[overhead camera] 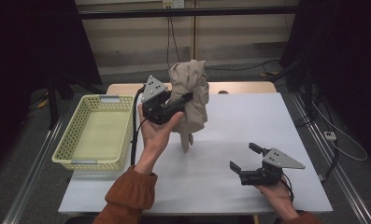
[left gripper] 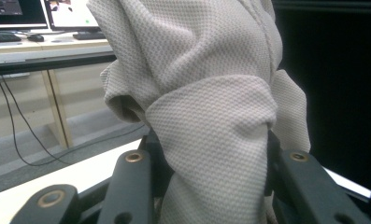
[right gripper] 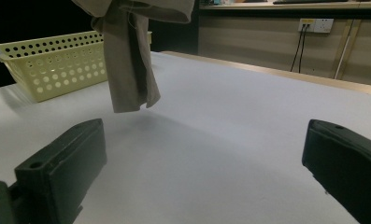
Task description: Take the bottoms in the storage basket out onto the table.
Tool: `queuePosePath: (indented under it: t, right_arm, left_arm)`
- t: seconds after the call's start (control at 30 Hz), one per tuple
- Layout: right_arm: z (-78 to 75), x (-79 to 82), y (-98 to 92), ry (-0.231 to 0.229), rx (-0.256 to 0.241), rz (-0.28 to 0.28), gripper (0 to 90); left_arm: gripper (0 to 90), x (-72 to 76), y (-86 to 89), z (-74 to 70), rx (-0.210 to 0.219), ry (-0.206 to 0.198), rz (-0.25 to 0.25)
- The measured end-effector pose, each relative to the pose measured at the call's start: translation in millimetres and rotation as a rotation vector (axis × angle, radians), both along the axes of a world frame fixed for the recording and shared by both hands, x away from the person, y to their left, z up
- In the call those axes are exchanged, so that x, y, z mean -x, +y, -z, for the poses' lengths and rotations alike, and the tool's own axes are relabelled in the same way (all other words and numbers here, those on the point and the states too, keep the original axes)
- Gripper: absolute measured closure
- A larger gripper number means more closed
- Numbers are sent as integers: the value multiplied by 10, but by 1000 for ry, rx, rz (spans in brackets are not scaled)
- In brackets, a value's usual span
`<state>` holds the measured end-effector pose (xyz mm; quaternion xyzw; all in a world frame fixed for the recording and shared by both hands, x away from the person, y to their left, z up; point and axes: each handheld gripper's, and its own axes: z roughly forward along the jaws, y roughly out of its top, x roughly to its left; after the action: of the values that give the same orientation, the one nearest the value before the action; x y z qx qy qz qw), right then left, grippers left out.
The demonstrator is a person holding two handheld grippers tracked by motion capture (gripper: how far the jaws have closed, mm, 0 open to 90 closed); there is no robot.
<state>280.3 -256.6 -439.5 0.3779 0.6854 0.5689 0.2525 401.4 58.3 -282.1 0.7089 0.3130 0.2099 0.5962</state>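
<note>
A bunched beige cloth (overhead camera: 191, 93) hangs in the air above the middle of the white table (overhead camera: 248, 121), its lower end dangling free. My left gripper (overhead camera: 185, 99) is shut on the cloth, and in the left gripper view the fabric (left gripper: 211, 126) bulges out between the two black jaws. My right gripper (overhead camera: 244, 156) rests low near the table's front right, open with nothing between its jaws. In the right gripper view the cloth's hanging tail (right gripper: 127, 60) dangles just above the table surface, ahead and to the left.
A pale yellow perforated basket (overhead camera: 66, 142) stands at the table's left side, also seen as the basket (right gripper: 57, 65) in the right gripper view. Dark curtains flank the table, and cables run along the floor behind it.
</note>
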Motion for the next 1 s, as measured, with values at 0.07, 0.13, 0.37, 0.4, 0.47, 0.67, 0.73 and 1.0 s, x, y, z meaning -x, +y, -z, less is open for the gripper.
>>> queuePosePath:
  t: [0.07,0.13,0.37,0.4,0.47,0.67,0.73,1.0]
  right_arm:
    - [0,-1,3,1,-1,0,0]
    - [1,-1,2,1,1,0,0]
    - [-1,4,1,1,1,-2,0]
    - [-1,4,0,1,1,-2,0]
    - [0,3,-3,1,1,-1,0]
    - [-1,3,1,1,3,-2,0]
    - [-1,3,3,3,1,-2,0]
    - [0,4,1,3,3,-3,0]
  left_arm:
    - [619,-25,-34,32,-20,2,-1]
    - [618,-49,-66,70,-29,7,-4]
    - [619,-132,-140,179,-41,33,-6]
    - [618,-136,-144,191,-47,35,-6]
    - [619,-142,-149,219,-44,41,-6]
    - [619,-157,-163,313,-72,52,-5]
    - [619,-166,-166,351,-73,59,-10]
    - [618,-221,-191,506,-92,95,-14]
